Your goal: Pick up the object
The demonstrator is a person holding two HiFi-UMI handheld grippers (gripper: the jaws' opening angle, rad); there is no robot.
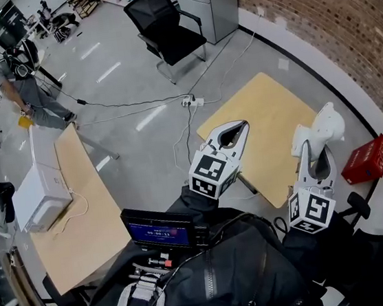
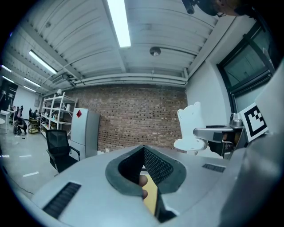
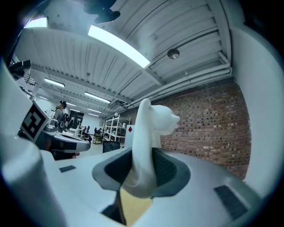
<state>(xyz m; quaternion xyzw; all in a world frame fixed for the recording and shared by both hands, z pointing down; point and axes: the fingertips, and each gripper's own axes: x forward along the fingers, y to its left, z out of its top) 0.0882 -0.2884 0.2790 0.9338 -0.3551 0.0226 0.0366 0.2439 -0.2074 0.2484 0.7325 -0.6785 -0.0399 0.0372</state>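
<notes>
Head view: the right gripper [image 1: 315, 159] squeezes the white plastic animal figure [image 1: 321, 128], up in the air beside the light wooden table [image 1: 263, 116].

Left gripper view: the left gripper [image 2: 143, 153] is closed with nothing in it.

Right gripper view: both jaws pinch the figure's bottom part.

I think the pick-up is done. Next it needs a tight, steady hold.

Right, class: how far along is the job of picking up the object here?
Done: the white figurine is lifted clear of the yellow table. In hand: the right claw is clamped on its lower part, pointing level. The left claw holds nothing. Left: apparently nothing but keeping the grip.
</notes>
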